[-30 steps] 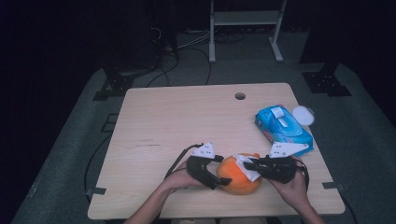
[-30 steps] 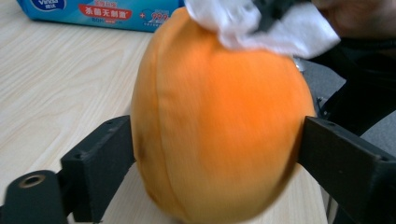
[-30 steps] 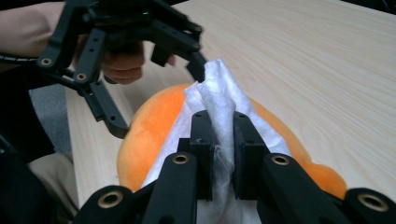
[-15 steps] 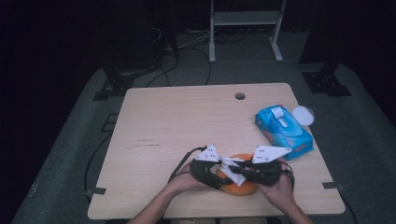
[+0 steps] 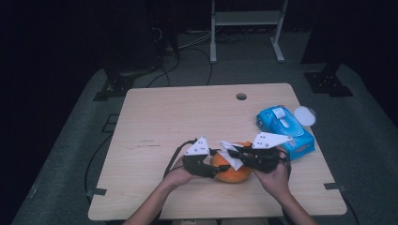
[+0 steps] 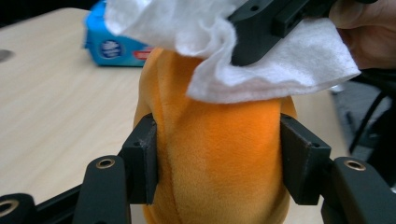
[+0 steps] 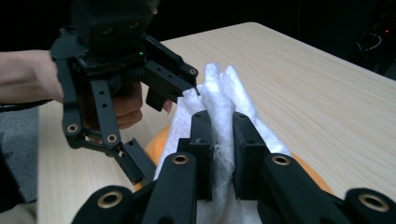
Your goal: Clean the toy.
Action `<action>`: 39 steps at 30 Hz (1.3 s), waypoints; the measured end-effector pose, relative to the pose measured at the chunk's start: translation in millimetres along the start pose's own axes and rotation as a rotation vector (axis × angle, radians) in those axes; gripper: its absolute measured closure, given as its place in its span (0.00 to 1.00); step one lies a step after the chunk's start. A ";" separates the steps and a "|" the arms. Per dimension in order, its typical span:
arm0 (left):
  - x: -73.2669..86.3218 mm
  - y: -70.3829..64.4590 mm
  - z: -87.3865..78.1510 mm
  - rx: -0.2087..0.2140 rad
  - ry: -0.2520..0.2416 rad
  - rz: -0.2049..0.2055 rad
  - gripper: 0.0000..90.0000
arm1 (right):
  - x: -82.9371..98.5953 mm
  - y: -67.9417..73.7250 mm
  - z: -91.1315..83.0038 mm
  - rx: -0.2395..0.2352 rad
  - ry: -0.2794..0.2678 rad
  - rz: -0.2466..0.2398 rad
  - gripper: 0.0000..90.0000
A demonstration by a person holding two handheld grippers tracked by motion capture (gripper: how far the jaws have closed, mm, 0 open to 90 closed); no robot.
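An orange plush toy sits near the table's front edge. My left gripper is shut on it from the left; in the left gripper view both jaws press its sides. My right gripper comes in from the right, shut on a white wipe. The wipe lies over the top of the toy. In the right gripper view the jaws pinch the folded wipe, and the toy's orange surface shows beneath it.
A blue pack of wipes lies at the table's right side, a white round lid just behind it. A cable hole is near the far edge. The wooden table spreads bare to the left and back.
My right gripper has moved left with the wipe, from the toy's right side to over its top. The left gripper has kept its hold on the toy.
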State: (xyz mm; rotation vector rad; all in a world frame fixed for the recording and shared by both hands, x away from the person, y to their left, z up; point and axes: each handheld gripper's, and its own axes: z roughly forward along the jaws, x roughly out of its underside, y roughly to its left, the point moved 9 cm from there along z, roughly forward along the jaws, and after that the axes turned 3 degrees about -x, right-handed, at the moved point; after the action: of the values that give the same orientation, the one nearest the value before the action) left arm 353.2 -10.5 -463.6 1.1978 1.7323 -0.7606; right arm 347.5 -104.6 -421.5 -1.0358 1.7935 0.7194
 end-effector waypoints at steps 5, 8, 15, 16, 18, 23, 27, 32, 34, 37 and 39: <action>15.0 12.2 -5.3 0.000 0.038 0.010 0.42 | 5.6 -2.8 21.0 -0.009 0.030 -0.003 0.89; 21.6 17.7 -7.9 0.011 0.047 -0.002 0.41 | 9.2 -12.5 18.4 0.021 0.034 0.003 0.89; 26.9 23.7 -7.6 0.026 0.052 -0.040 0.30 | 31.1 -45.3 -0.2 0.047 0.005 0.153 0.88; 25.5 23.9 -7.0 0.027 0.054 -0.049 0.24 | 32.3 -44.1 0.6 0.040 0.006 0.156 0.88; 22.3 24.5 -7.8 0.016 0.049 -0.051 0.15 | 32.5 -40.9 2.7 0.043 0.014 0.147 0.88; 20.5 19.9 -9.6 0.034 0.053 -0.031 0.21 | 31.8 -34.0 3.3 0.050 0.022 0.132 0.89; 20.8 18.7 -10.8 0.048 0.053 -0.030 0.23 | 30.9 -27.7 3.8 0.051 0.021 0.122 0.89; 17.6 17.8 -12.1 0.082 0.033 -0.086 0.22 | 31.4 -21.4 4.5 0.036 0.039 0.110 0.89; 17.6 16.6 -11.7 0.087 0.028 -0.086 0.23 | 32.9 -20.5 3.4 0.031 0.048 0.108 0.89; 18.4 14.0 -10.7 0.082 0.033 -0.070 0.31 | 33.5 -20.1 1.6 0.028 0.052 0.107 0.89; 19.1 10.9 -8.5 0.062 0.053 -0.040 0.33 | 31.6 -17.9 -0.5 0.044 0.044 0.089 0.89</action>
State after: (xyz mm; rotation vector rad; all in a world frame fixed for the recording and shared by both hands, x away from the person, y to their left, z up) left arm 357.8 8.2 -477.2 1.2390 1.7924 -0.8185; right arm 355.8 -124.4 -450.8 -0.9541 1.8949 0.7130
